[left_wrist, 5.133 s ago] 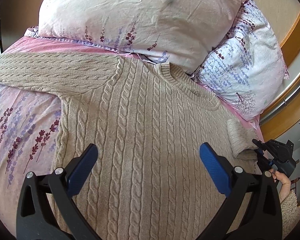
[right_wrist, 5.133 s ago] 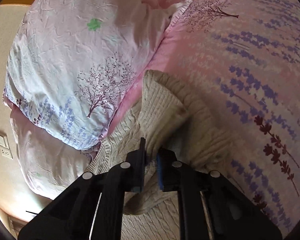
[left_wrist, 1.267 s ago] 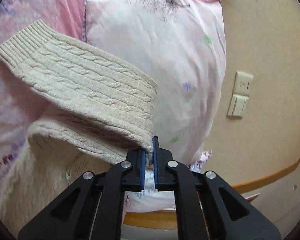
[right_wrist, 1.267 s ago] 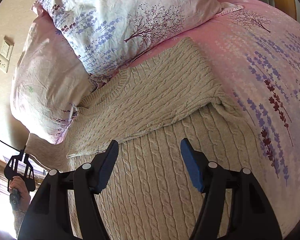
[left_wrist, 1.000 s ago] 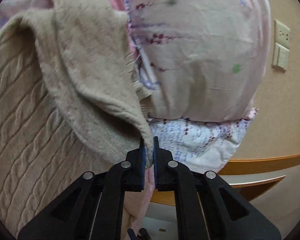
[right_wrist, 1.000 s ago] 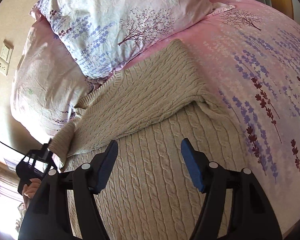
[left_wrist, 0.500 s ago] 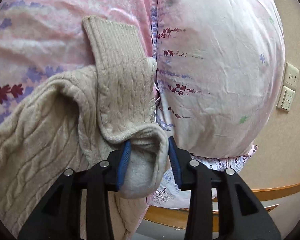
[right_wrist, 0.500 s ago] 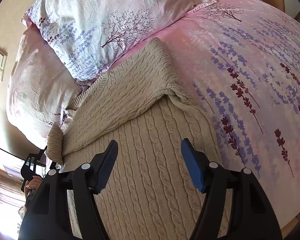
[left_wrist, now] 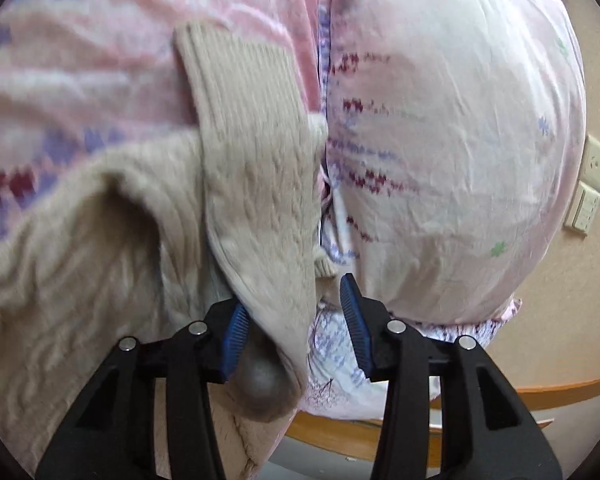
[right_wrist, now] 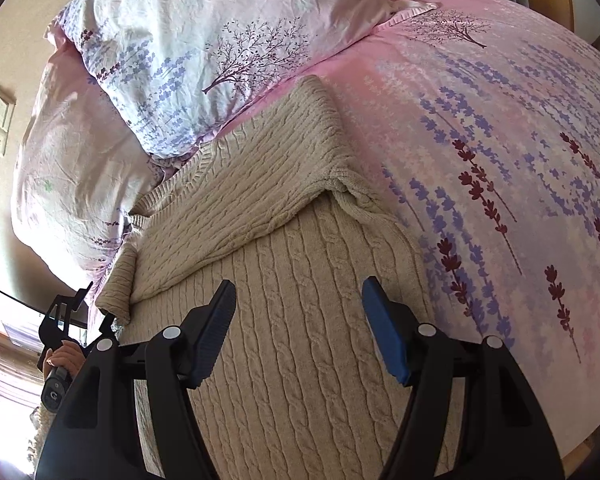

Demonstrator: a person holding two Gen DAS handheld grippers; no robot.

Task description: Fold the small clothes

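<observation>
My left gripper (left_wrist: 292, 324) has just been opening; the sweater's (right_wrist: 300, 340) sleeve (left_wrist: 256, 184) sags loose between its jaws, folded across the body ahead. I'd back off straight, without snagging the knit. My right gripper (right_wrist: 300, 328) hangs wide and empty over the sweater's body. I can read no label or writing.

Black gripper (right_wrist: 298, 320), blue jaws

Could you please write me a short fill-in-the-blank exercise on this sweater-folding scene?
1. The beige sweater lies on a ____ bedspread.
2. The right gripper hovers with jaws ____.
3. The sleeve lies between the left gripper pads, beside a ____.

Missing words: pink; open; pillow
</observation>
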